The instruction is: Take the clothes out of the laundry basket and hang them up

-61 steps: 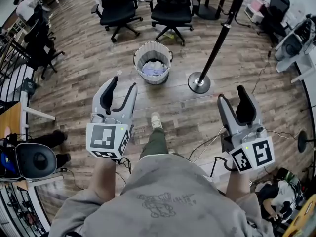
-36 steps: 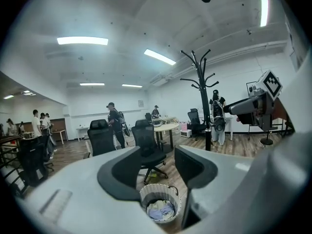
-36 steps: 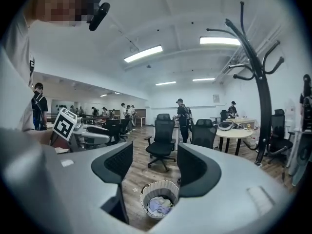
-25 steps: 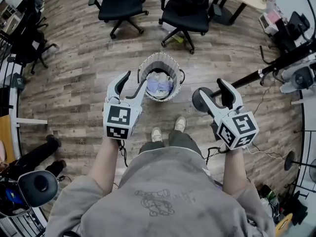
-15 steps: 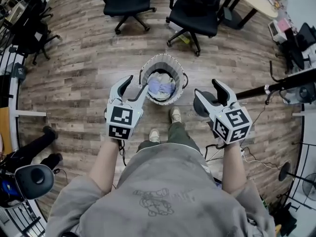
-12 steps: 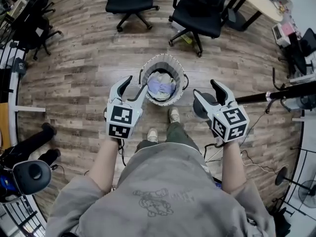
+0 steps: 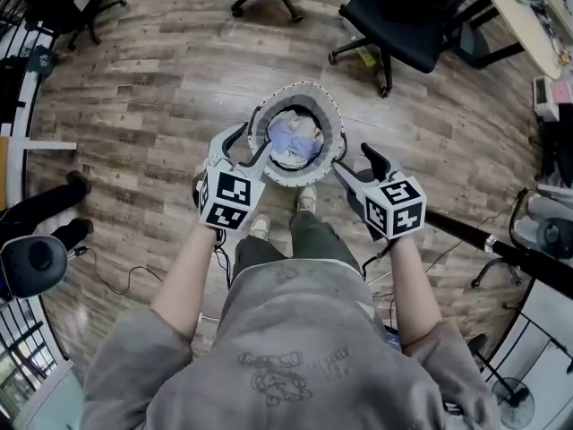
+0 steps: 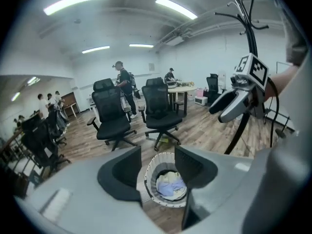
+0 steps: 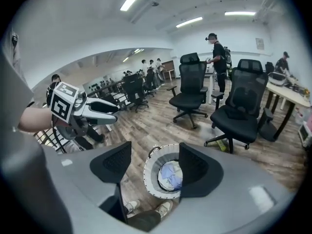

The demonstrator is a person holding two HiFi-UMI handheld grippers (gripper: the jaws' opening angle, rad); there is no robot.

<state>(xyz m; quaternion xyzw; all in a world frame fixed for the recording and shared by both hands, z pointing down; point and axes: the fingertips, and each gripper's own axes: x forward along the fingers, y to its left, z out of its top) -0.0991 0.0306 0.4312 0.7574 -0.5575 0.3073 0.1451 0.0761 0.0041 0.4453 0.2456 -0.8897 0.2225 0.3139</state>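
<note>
Jaws wide and empty on left gripper and right gripper, both now lowered to flank the basket on the floor, clothes still heaped inside, so first pick looks imminent.

Floor matt, grainy wood planks; laundry basket pale fabric wall; clothes limp crumpled cloth; left gripper and right gripper smooth matt grey plastic.

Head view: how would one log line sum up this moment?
left gripper: open, empty | right gripper: open, empty | clothes: in basket | pick: not yet begun
</note>
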